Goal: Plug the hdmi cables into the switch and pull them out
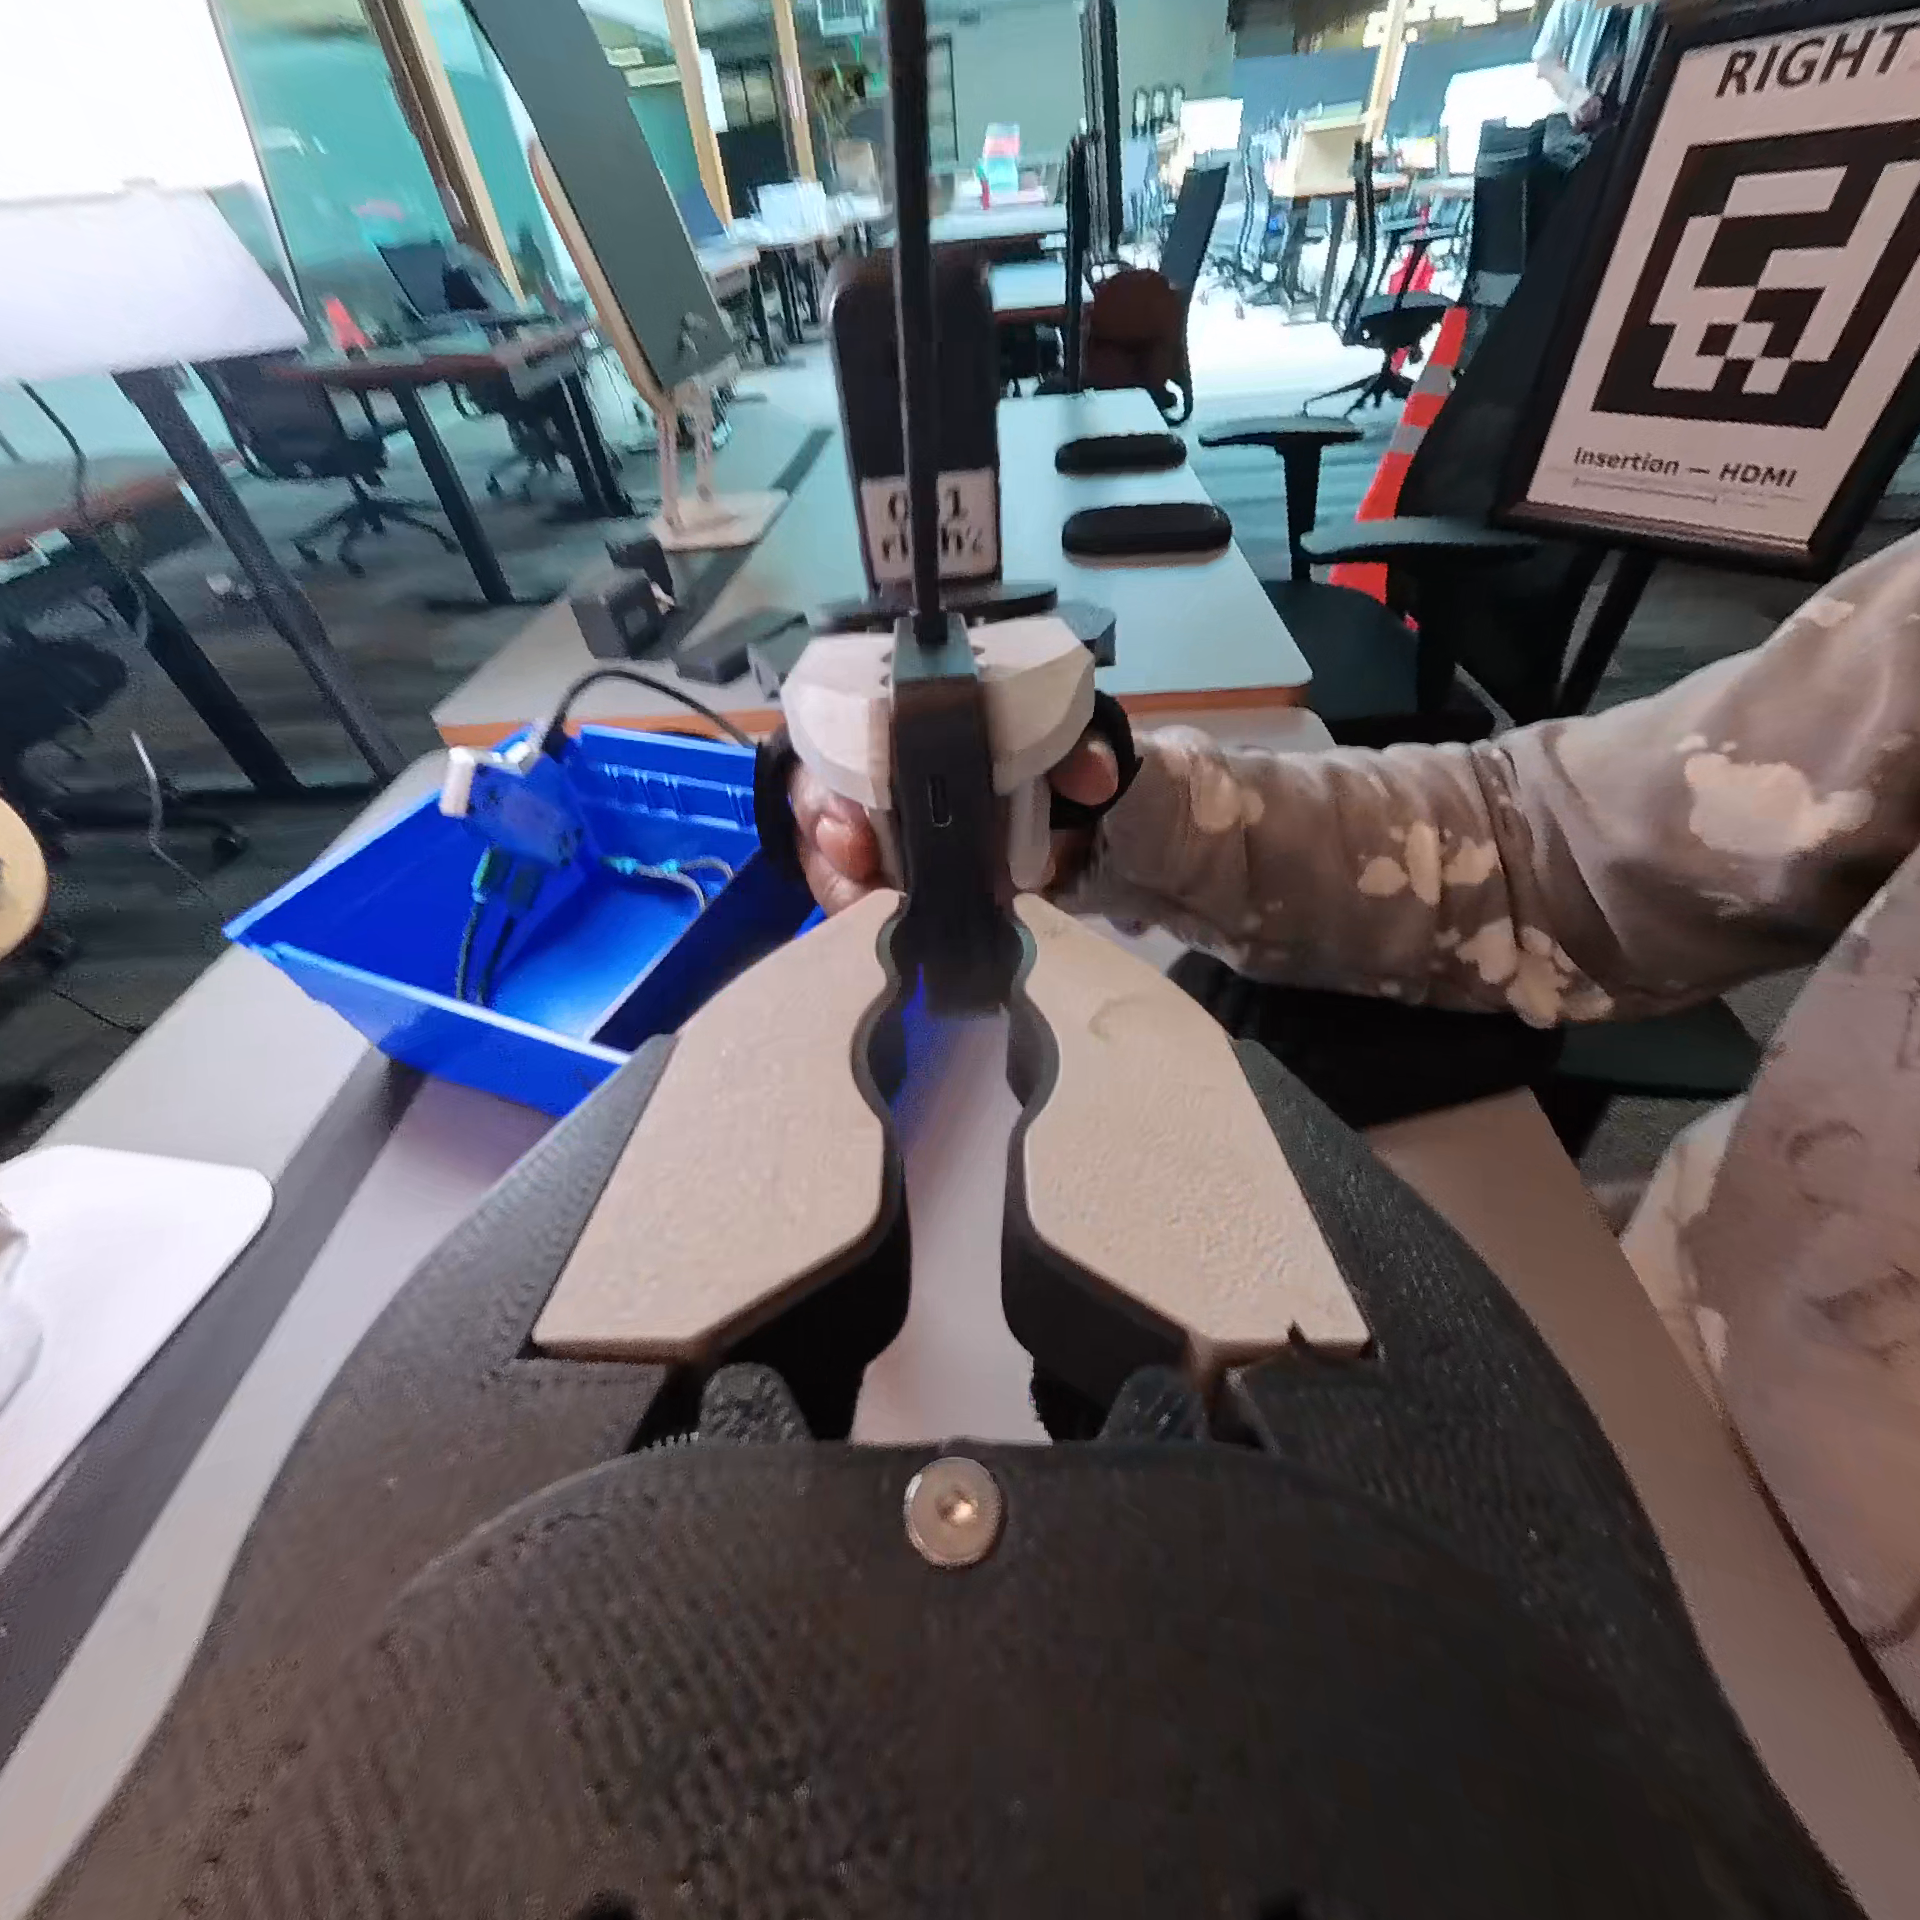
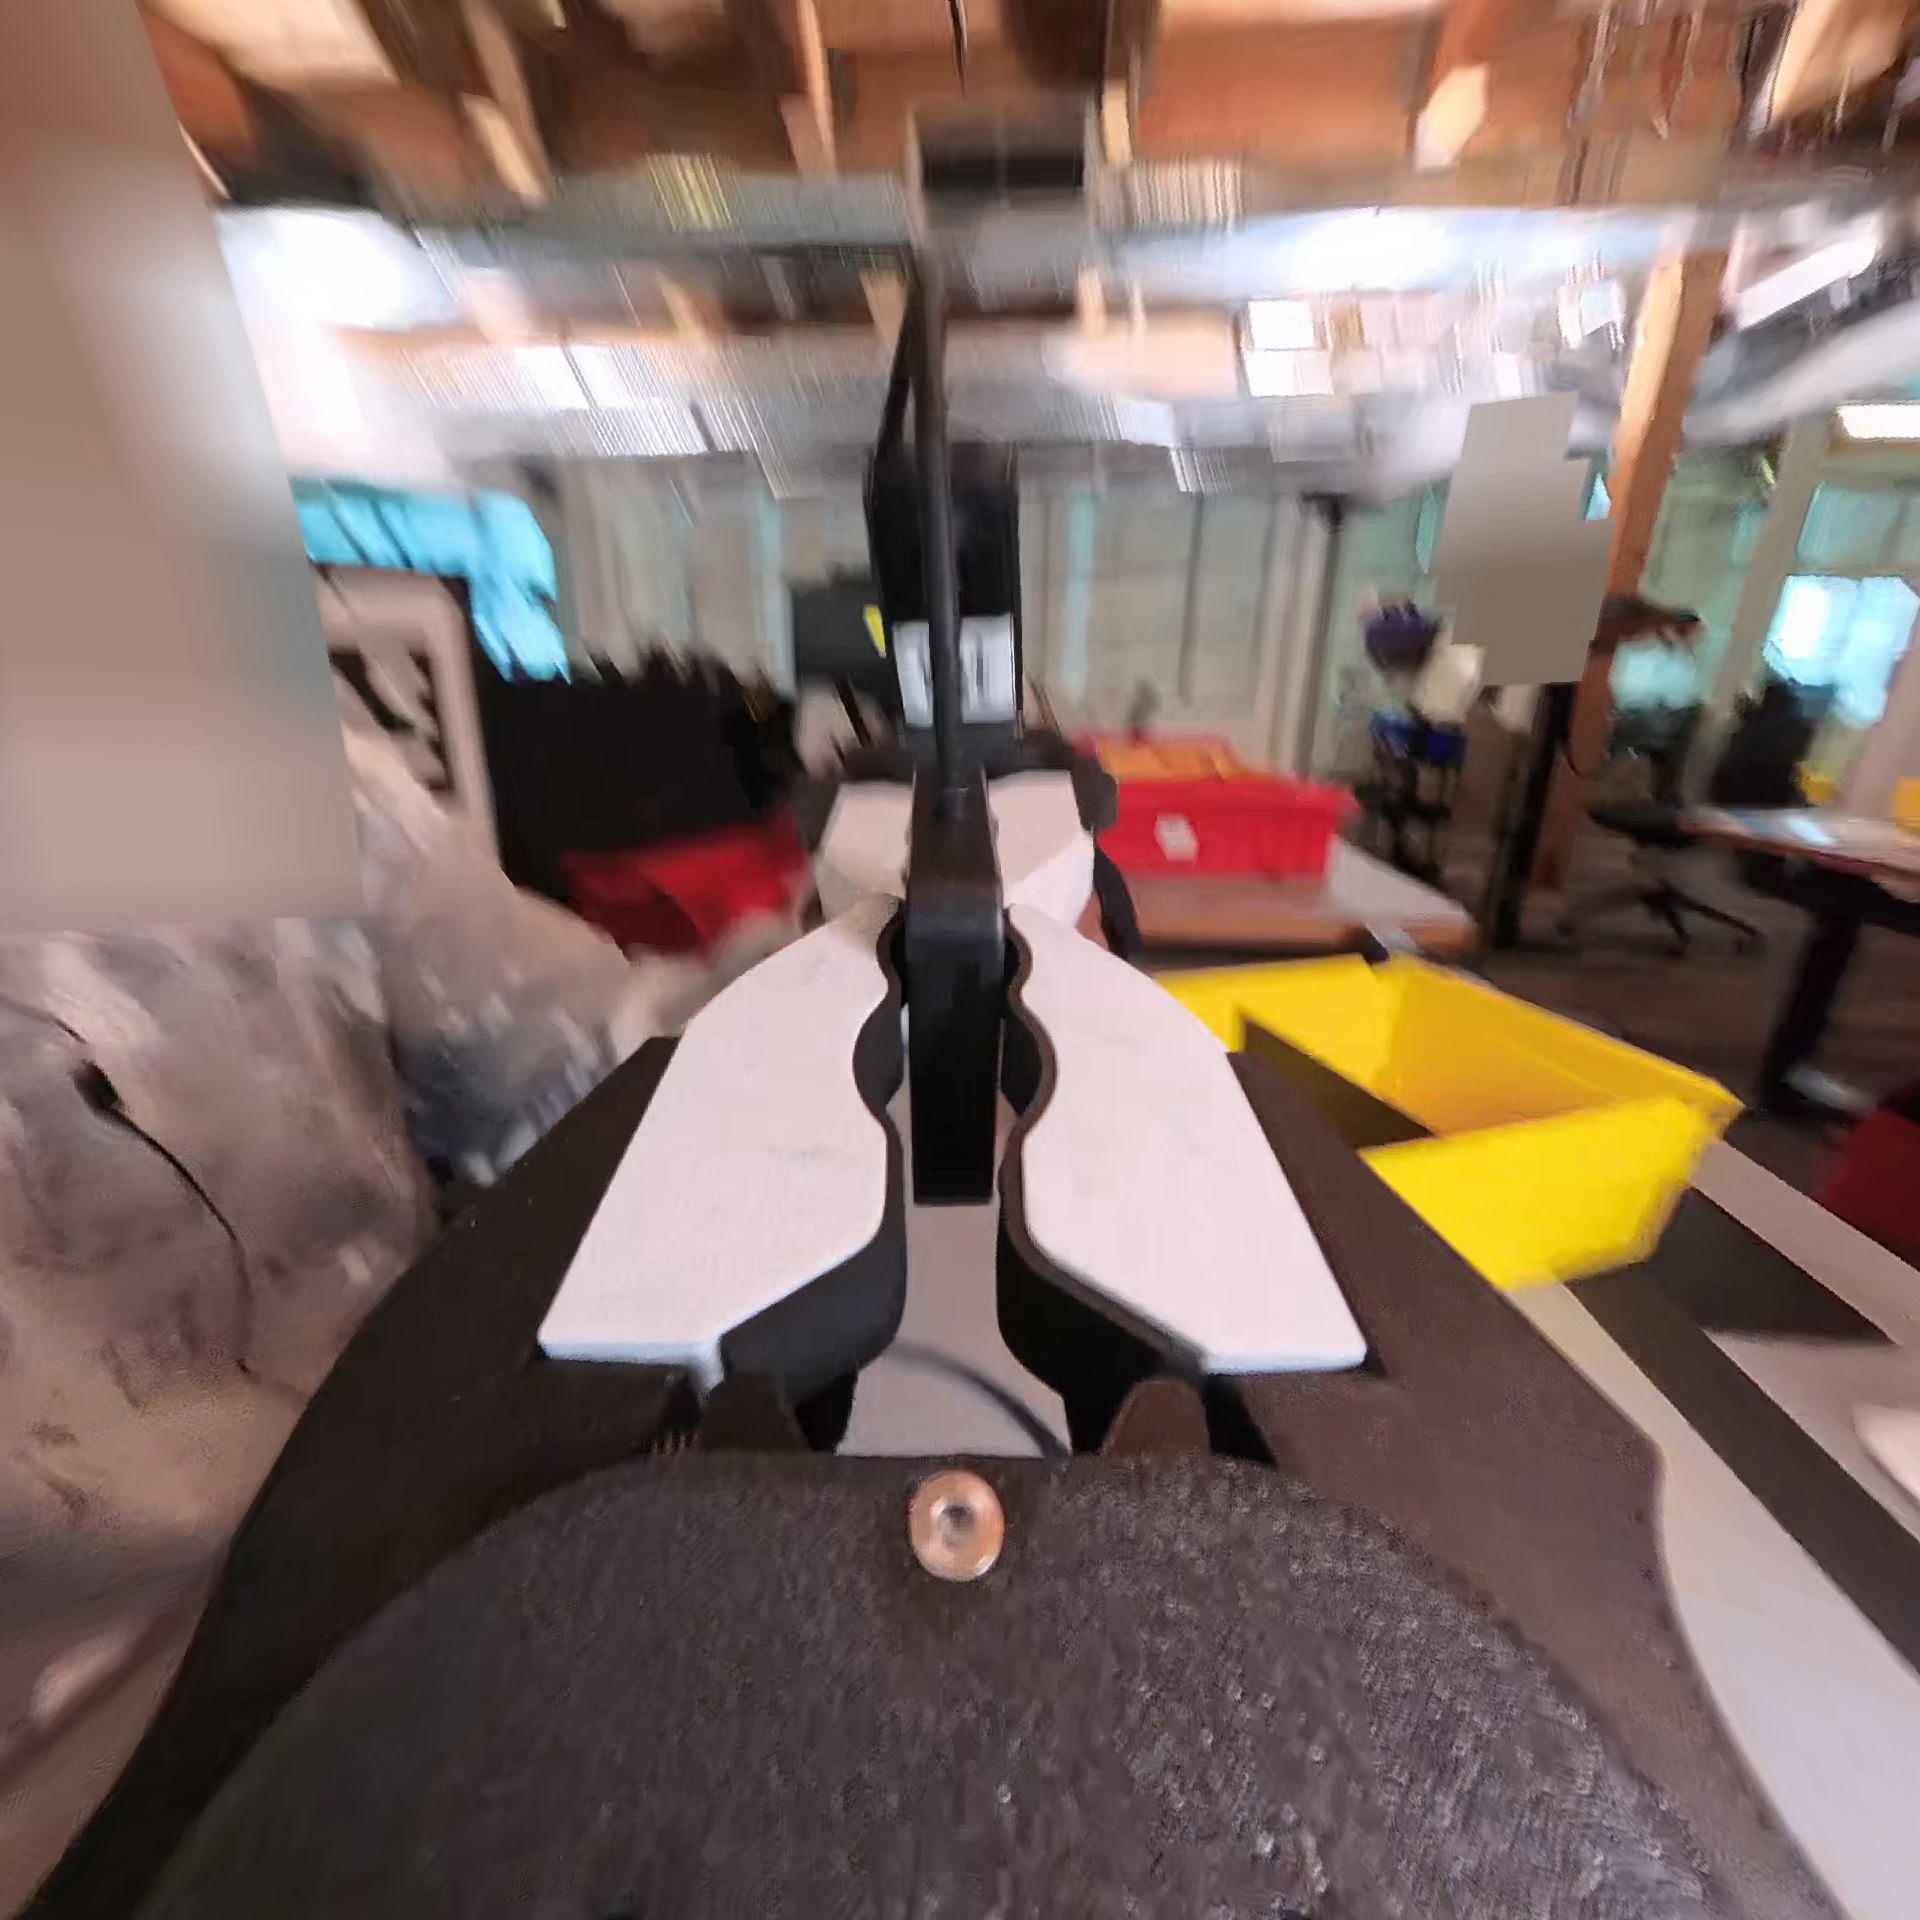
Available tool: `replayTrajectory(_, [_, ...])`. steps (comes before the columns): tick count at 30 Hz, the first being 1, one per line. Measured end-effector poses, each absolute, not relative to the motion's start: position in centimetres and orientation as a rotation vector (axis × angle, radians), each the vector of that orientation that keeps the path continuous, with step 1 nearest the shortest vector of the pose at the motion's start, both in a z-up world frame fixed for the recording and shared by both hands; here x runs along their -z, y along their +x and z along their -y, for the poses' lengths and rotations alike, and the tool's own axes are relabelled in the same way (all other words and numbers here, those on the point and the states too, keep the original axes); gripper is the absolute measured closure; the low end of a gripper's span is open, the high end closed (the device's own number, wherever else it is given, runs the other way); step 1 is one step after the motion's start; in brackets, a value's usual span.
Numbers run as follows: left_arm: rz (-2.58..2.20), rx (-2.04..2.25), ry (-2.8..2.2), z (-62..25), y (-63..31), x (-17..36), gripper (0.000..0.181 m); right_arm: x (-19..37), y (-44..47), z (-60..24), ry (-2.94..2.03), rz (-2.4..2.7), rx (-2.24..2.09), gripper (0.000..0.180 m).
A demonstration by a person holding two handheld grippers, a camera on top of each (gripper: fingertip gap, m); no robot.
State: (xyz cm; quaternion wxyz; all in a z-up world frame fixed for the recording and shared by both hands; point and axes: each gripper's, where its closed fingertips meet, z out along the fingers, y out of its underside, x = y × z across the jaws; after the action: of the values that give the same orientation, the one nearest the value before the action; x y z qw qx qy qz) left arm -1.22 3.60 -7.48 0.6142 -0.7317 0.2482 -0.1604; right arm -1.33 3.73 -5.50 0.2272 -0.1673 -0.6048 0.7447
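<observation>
Your left gripper (image 1: 951, 940) is closed on the near end of a slim dark HDMI switch (image 1: 940, 790), which stands edge-on between the fingertips. Your right gripper (image 1: 935, 696), seen opposite in the left wrist view, clamps the far end of the same unit, and a black HDMI cable (image 1: 914, 312) rises straight up from that end. In the right wrist view, your right gripper (image 2: 951, 940) is likewise closed on the switch (image 2: 951, 997), with the cable (image 2: 935, 582) running upward beyond it. That view is motion-blurred. The switch is held clear above the grey table (image 1: 208, 1039). A blue bin (image 1: 499, 977) sits behind left; a yellow bin (image 2: 1486, 1122) sits right.
</observation>
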Motion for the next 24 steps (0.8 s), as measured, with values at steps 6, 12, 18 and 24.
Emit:
replayTrajectory(6, [-0.592, 0.456, -1.816, -3.0, -2.3, 9.8, 0.166, 7.9, -2.3, -3.1, -0.52, 1.851, -1.766, 0.165])
replayTrajectory(12, [-0.539, 0.422, -1.817, -3.8, -2.7, 10.1, 0.161, 6.8, -2.0, -4.4, -0.53, 1.776, -1.812, 0.166])
replayTrajectory(18, [-0.595, 0.369, -1.993, -4.5, -2.1, 14.3, 0.153, 3.0, 0.3, -8.6, -0.509, 1.545, -1.926, 0.166])
replayTrajectory(24, [-0.577, 0.45, -2.273, -5.7, -0.1, 22.0, 0.153, 1.2, 1.9, -11.8, -0.518, 1.409, -1.914, 0.166])
